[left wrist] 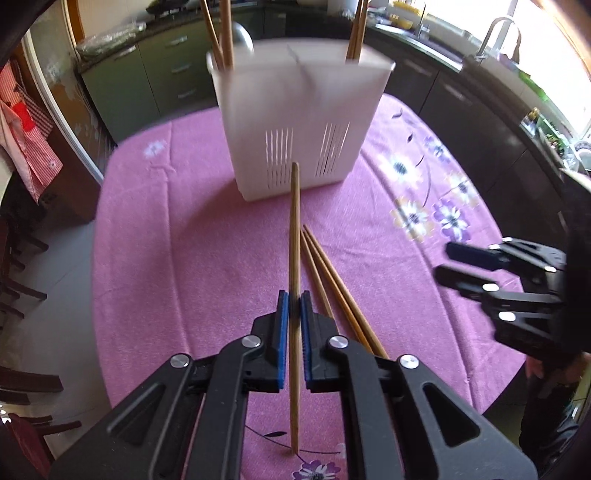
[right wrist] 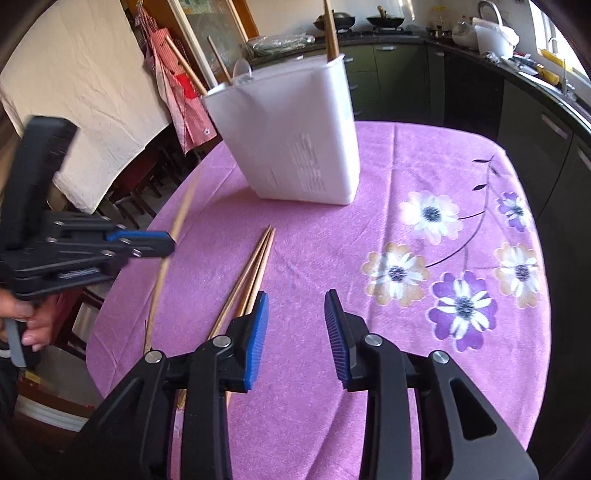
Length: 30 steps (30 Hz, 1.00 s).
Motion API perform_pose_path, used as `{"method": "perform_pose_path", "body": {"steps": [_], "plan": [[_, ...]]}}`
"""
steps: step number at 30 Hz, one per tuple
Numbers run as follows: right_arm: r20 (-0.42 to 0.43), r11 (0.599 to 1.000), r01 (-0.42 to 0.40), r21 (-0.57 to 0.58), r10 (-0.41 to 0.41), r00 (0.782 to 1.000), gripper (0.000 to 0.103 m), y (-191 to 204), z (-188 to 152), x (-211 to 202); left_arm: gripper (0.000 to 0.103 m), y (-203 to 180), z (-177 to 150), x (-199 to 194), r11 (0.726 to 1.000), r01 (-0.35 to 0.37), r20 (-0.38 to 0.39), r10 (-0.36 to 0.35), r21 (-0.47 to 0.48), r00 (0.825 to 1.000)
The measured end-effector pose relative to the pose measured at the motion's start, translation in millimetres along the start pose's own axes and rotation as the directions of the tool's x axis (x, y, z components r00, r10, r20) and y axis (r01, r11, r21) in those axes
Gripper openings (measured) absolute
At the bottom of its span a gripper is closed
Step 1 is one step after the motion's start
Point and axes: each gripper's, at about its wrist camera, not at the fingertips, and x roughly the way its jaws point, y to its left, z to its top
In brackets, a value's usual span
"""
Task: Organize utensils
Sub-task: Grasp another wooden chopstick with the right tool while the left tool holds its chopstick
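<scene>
The left tongs (left wrist: 294, 301) are clenched on a single wooden chopstick (left wrist: 294, 229), their blue pads pressing it from both sides; the stick runs lengthwise between the fingers, its far tip pointing toward the white utensil holder (left wrist: 295, 122) and its near end hanging over the pink flowered cloth (left wrist: 184, 240) that covers the bench; in the right wrist view the same stick (right wrist: 173, 243) shows blurred and slanted, held clear of the cloth by the left tongs (right wrist: 168, 243), with a hand (right wrist: 26, 317) gripping the handle below.

The right tongs (right wrist: 295, 314) are released, their blue pads standing apart with nothing between them; they hang over the cloth on the near side of the holder (right wrist: 291, 136), just beside a loose pair of chopsticks (right wrist: 255, 266); in the left wrist view the right tongs (left wrist: 445, 262) come in from the right edge.

That pair of chopsticks (left wrist: 332, 280) lies flat on the cloth in front of the holder, side by side, the far tips pointing toward it; the near ends pass under the tongs.

The holder stands upright near the far edge of the cloth, slotted near its base; more chopsticks (left wrist: 221, 33) stand in it at both ends, and a spoon (right wrist: 243, 70) rests in it too.
</scene>
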Motion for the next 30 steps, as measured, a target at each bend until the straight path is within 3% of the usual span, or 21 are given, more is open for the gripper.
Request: {"method": "perform_pose_path", "body": {"steps": [6,10,20,30], "plan": [[-0.101,0.998,-0.059,0.000,0.058,0.993,0.031,12.2,16.4,38.7,0.006,8.6,-12.9,-52.5,1.000,-0.013,0.150,0.011,0.017,0.989],[-0.170,0.999,-0.051,-0.011,0.049,0.984,0.024,21.9,26.8,67.4,0.006,18.0,-21.1,-68.0,1.000,-0.016,0.201,0.012,0.019,0.980],[-0.239,0.998,0.034,-0.055,-0.046,0.970,0.019,42.6,38.7,105.4,0.006,25.6,-34.2,-76.0,0.999,-0.001,0.235,-0.007,0.035,0.972],[-0.241,0.988,0.106,-0.109,-0.130,0.962,0.019,53.0,30.5,103.8,0.006,29.1,-38.5,-78.0,0.999,0.007,0.244,-0.017,0.041,0.970]]}}
